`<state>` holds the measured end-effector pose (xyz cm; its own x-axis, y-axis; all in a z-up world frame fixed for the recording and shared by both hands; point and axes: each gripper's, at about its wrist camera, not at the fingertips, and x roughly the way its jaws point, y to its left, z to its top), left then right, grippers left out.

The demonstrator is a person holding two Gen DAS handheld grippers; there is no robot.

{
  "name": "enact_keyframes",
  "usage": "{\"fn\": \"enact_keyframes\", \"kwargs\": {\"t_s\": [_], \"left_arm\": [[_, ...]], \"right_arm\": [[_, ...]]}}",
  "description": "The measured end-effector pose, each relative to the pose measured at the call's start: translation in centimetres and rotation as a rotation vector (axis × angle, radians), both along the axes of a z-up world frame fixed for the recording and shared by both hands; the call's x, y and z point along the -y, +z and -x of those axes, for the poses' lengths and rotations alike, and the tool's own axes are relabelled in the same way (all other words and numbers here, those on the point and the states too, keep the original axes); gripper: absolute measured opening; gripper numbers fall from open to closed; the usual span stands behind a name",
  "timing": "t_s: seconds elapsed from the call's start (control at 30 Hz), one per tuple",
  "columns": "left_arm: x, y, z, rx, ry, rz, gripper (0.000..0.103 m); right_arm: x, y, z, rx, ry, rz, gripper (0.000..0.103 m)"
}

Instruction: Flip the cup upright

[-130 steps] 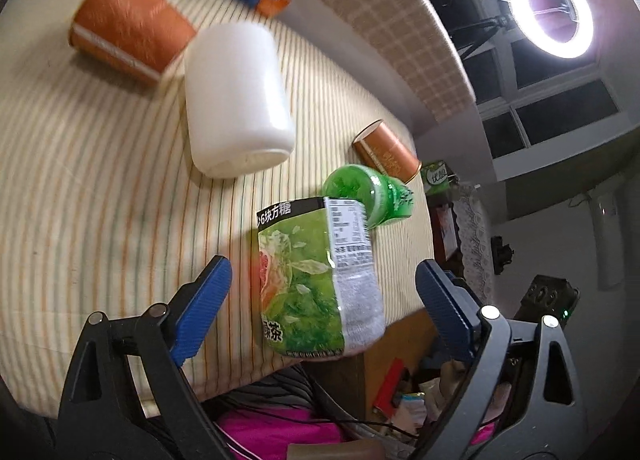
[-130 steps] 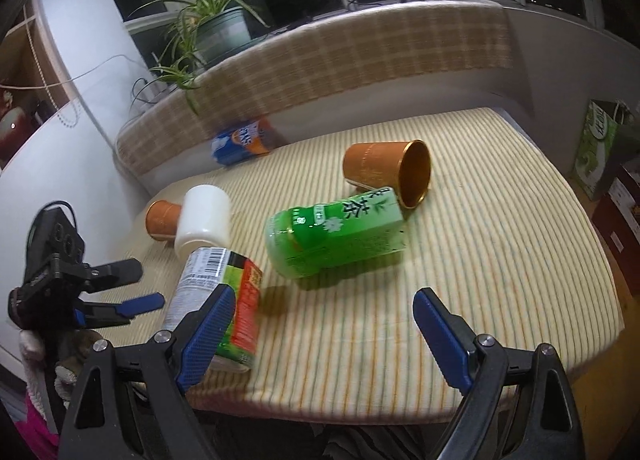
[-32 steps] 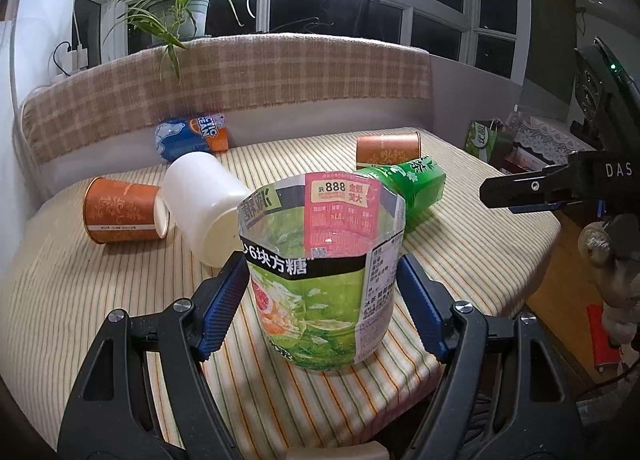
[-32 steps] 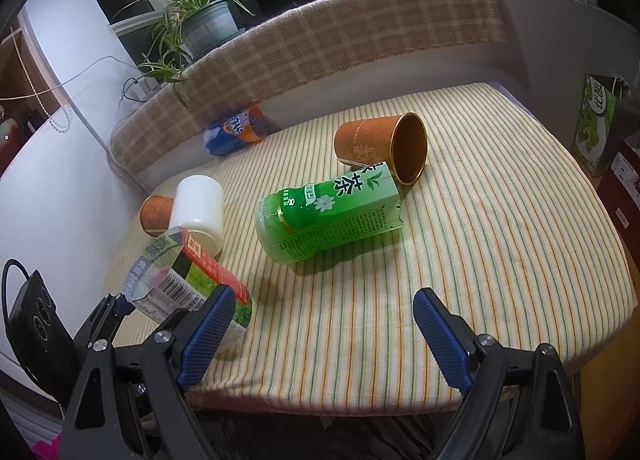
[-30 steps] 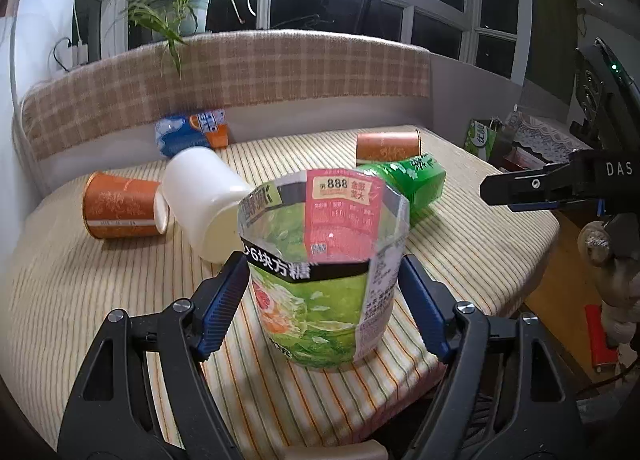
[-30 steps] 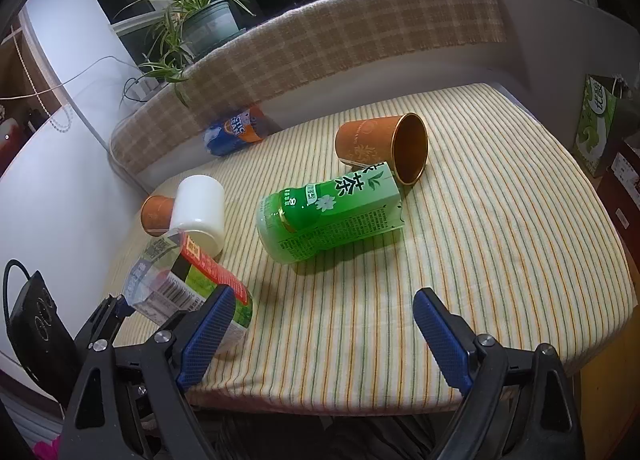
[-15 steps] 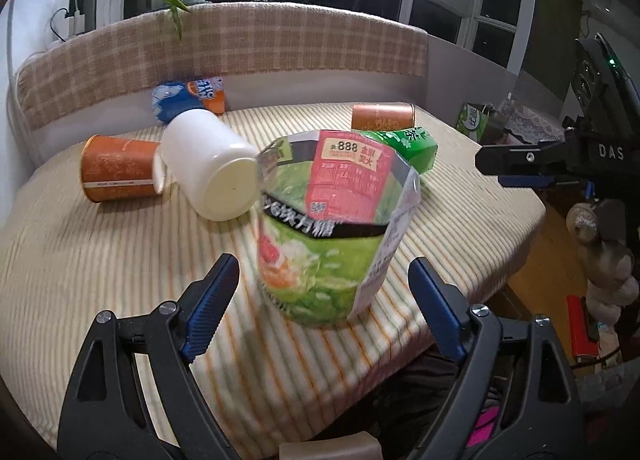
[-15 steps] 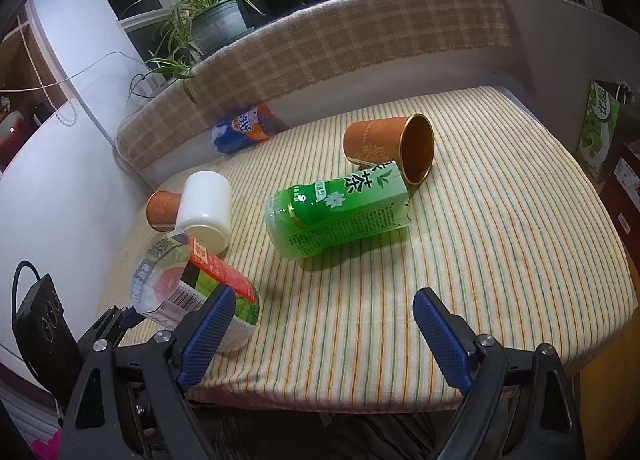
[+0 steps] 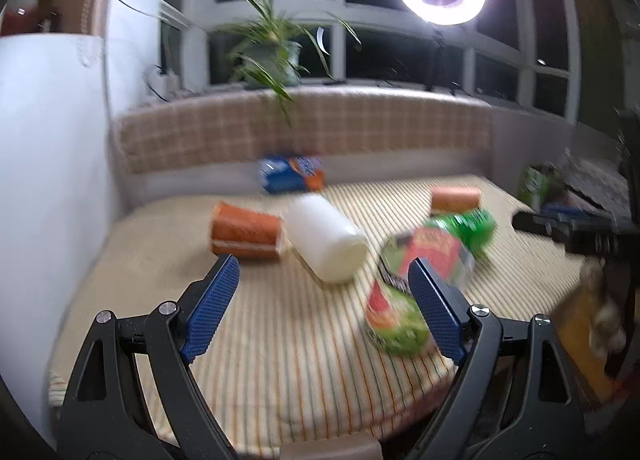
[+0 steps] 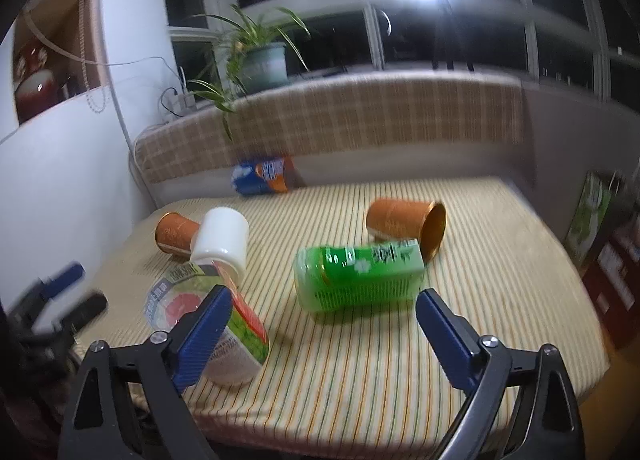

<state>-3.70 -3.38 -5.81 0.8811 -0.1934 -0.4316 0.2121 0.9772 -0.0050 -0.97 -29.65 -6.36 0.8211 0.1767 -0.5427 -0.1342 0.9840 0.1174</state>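
The cup [image 10: 224, 336] is standing at the table's [image 10: 360, 372] near left corner, tilted. Both the left gripper [image 9: 322, 302] and right gripper [image 10: 322, 334] are being held wide, empty. Being judged thin, light, crushable plastic, it is best pinched gently across its lower wall.

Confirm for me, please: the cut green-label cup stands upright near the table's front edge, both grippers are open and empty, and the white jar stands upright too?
Not quite: the white jar lies on its side against an orange paper cup, as the right wrist view shows. The rest holds: the green-label cup stands upright near the front edge, and the left gripper and right gripper are open and empty.
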Motion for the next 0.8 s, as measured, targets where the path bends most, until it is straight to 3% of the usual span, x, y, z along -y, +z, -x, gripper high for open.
{"fn": "enact_keyframes", "kwargs": {"t_s": [0.2,0.27,0.33,0.8], "left_arm": [[0.4,1.5,-0.5,0.045,0.068,0.026,0.09],[0.7,1.6,-0.5,0.052,0.073,0.028,0.096],[0.8,1.7,-0.2,0.063,0.085,0.035,0.1],[0.1,2.7,1.3,0.095,0.147,0.037,0.102]], "right_arm": [[-1.3,1.1,0.8,0.11,-0.041,0.034,0.102],[-1.6,1.3,0.9,0.128,-0.046,0.043,0.103],[-1.9,1.4,1.1,0.141,-0.05,0.059,0.103],[-1.4,1.8,2.0,0.164,-0.08,0.064,0.103]]}}
